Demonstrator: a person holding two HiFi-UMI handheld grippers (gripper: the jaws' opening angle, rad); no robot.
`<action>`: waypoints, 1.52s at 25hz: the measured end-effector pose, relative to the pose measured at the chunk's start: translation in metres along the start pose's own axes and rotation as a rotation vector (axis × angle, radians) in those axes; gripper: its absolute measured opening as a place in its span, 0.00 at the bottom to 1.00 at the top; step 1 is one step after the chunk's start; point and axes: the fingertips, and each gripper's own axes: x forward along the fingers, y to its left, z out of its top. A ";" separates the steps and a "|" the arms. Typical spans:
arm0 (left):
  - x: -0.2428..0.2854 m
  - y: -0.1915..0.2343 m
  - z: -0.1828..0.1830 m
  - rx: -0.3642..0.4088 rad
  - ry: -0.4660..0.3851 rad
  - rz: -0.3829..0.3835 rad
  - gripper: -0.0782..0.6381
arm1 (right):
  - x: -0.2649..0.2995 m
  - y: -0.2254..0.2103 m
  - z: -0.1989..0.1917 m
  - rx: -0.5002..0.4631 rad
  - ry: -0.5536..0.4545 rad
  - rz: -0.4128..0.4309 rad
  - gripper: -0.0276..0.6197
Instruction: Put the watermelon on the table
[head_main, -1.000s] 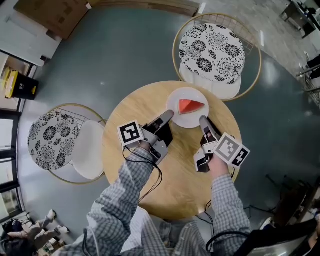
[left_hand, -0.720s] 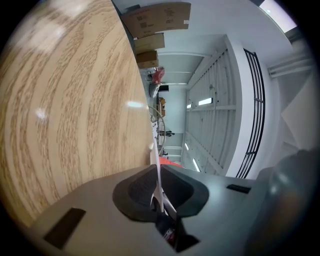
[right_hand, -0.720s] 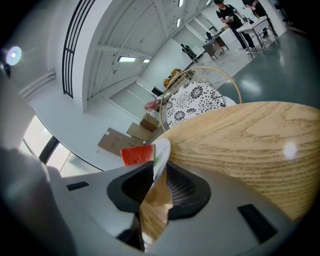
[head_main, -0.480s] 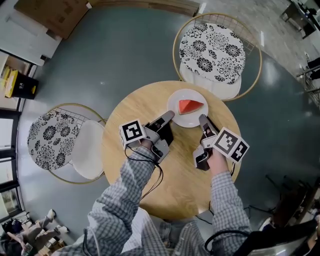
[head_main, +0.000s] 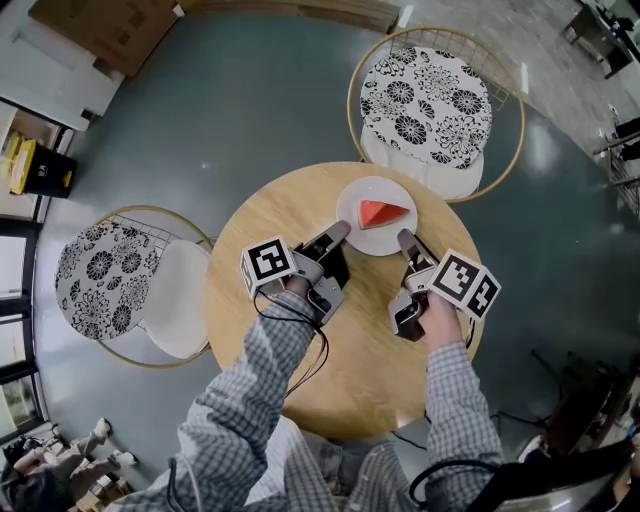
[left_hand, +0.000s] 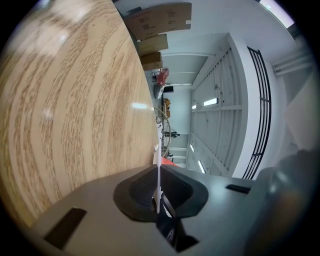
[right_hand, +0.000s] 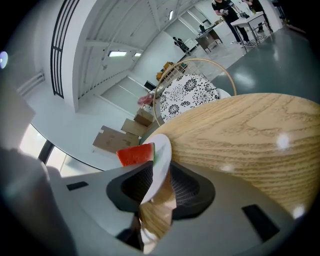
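A red watermelon slice (head_main: 383, 213) lies on a white plate (head_main: 375, 241) at the far side of the round wooden table (head_main: 290, 205). My left gripper (head_main: 338, 232) is at the plate's near-left rim. In the left gripper view the thin plate edge (left_hand: 158, 172) runs between its closing jaws (left_hand: 158, 189), and the pads are against it. My right gripper (head_main: 407, 240) is at the near-right rim. In the right gripper view the plate (right_hand: 161, 161) sits pinched between the pads (right_hand: 159, 182), with the watermelon (right_hand: 136, 154) just beyond.
Two wire chairs with floral cushions stand by the table, one beyond the plate (head_main: 425, 100) and one to the left (head_main: 110, 280). A cardboard box (head_main: 100, 30) lies on the floor at the far left. Bare wood (head_main: 360, 360) spreads between the grippers and me.
The left gripper has crept slightly toward the plate's rim and the right gripper has tilted a little. The plate and watermelon have hardly shifted.
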 end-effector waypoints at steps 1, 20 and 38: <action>0.000 0.000 0.000 -0.002 -0.001 0.001 0.14 | 0.000 0.000 -0.002 0.005 0.008 0.003 0.18; 0.001 0.000 -0.001 -0.004 0.009 0.011 0.14 | -0.027 0.031 -0.052 -0.901 0.106 -0.041 0.19; 0.001 0.001 0.000 0.006 0.013 0.021 0.14 | 0.002 0.044 -0.086 -2.022 0.206 -0.279 0.10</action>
